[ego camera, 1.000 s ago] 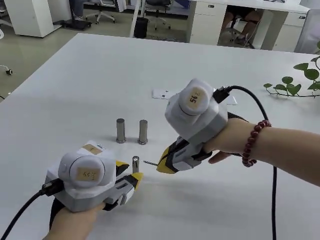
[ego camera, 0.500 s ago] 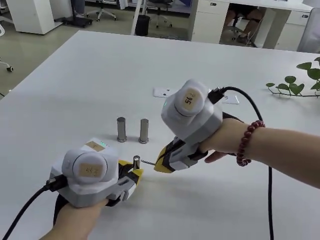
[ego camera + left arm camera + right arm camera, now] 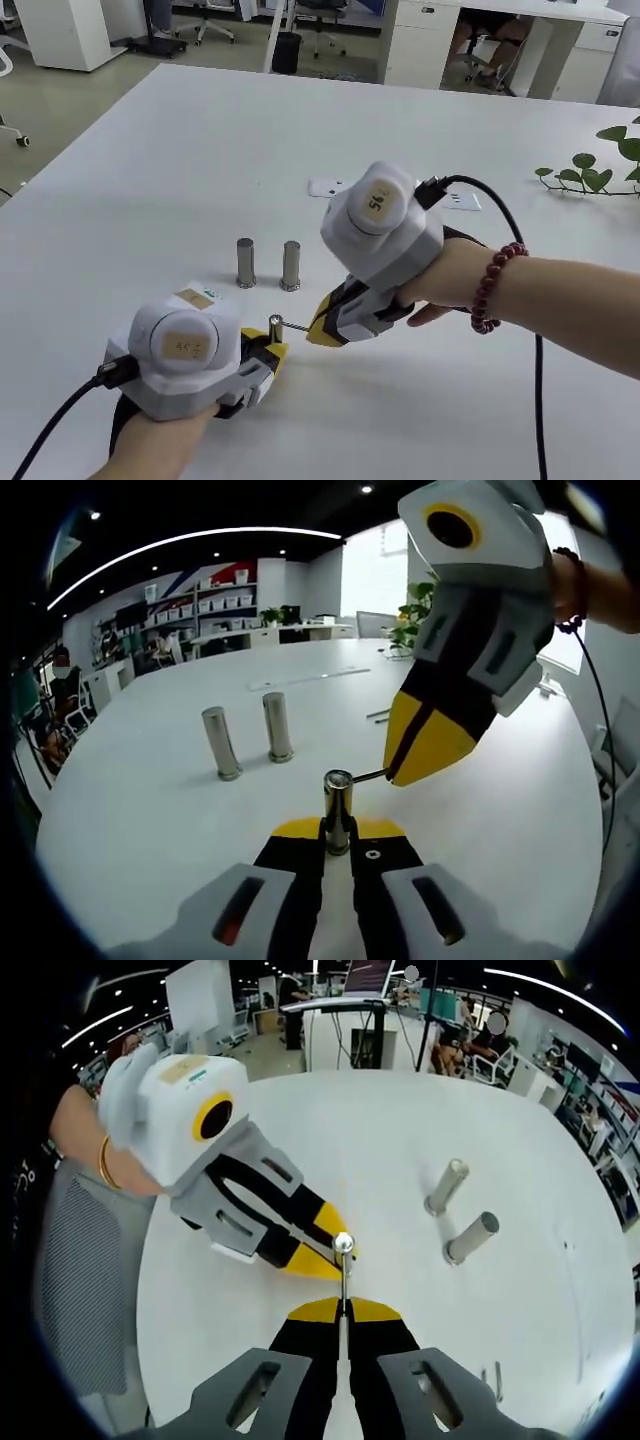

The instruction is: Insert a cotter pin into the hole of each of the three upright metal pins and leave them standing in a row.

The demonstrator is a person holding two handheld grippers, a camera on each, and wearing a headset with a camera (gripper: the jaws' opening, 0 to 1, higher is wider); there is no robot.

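My left gripper is shut on a short upright metal pin near the table's front. My right gripper is shut on a thin cotter pin, held level, with its tip at the top of that metal pin. The right gripper hangs just right of the pin in the left gripper view. The left gripper lies beyond the cotter pin in the right gripper view. Two other metal pins stand side by side farther back, also in the gripper views.
The work sits on a white table. A white flat object lies behind the right gripper, and loose cotter pins lie on the table. A green plant sprig is at the right edge. Office chairs and cabinets stand beyond the table.
The right gripper has brought the cotter pin leftward until its tip meets the top of the held metal pin. The left gripper has stayed shut on that pin.
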